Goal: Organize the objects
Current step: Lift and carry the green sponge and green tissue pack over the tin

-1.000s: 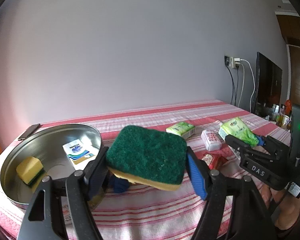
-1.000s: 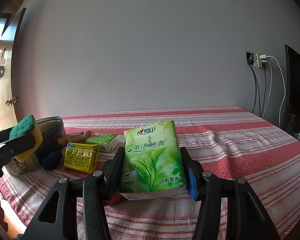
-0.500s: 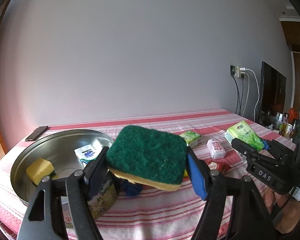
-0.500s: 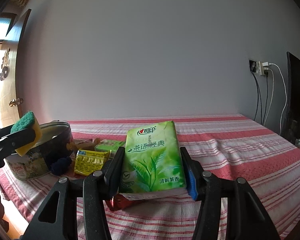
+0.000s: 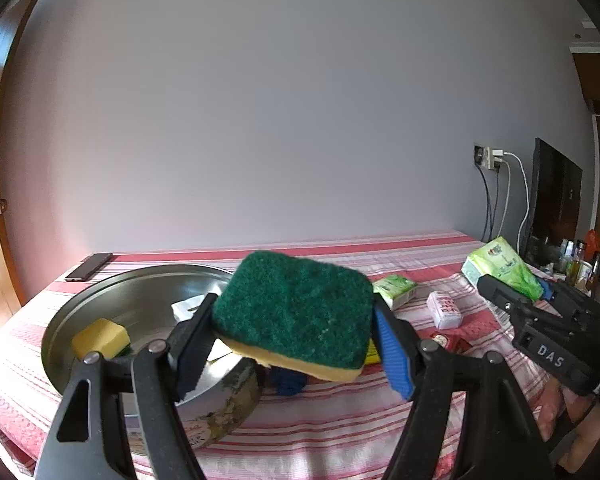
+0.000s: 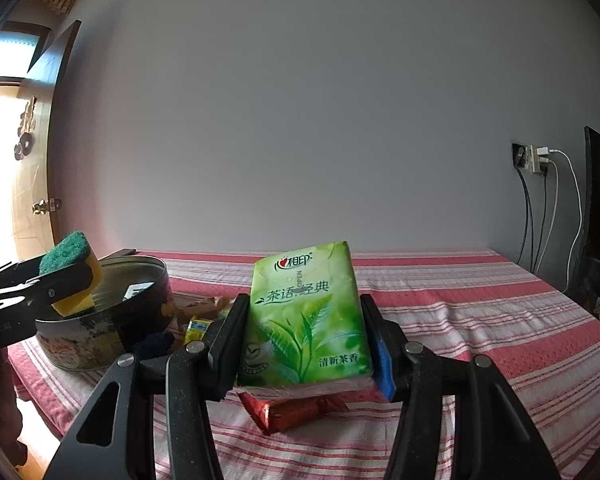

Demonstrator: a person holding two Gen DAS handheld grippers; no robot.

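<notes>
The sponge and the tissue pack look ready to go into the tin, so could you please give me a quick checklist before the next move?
1. Left gripper shut on the sponge: ok.
2. Right gripper shut on the tissue pack: ok.
3. Sponge clear of the tablecloth: ok.
4. Free space in the tin: ok, though another sponge and a white packet lie inside.
5. Sponge directly over the tin: cannot tell.
6. Red packet under the tissue pack, touching it or apart: cannot tell.
</notes>
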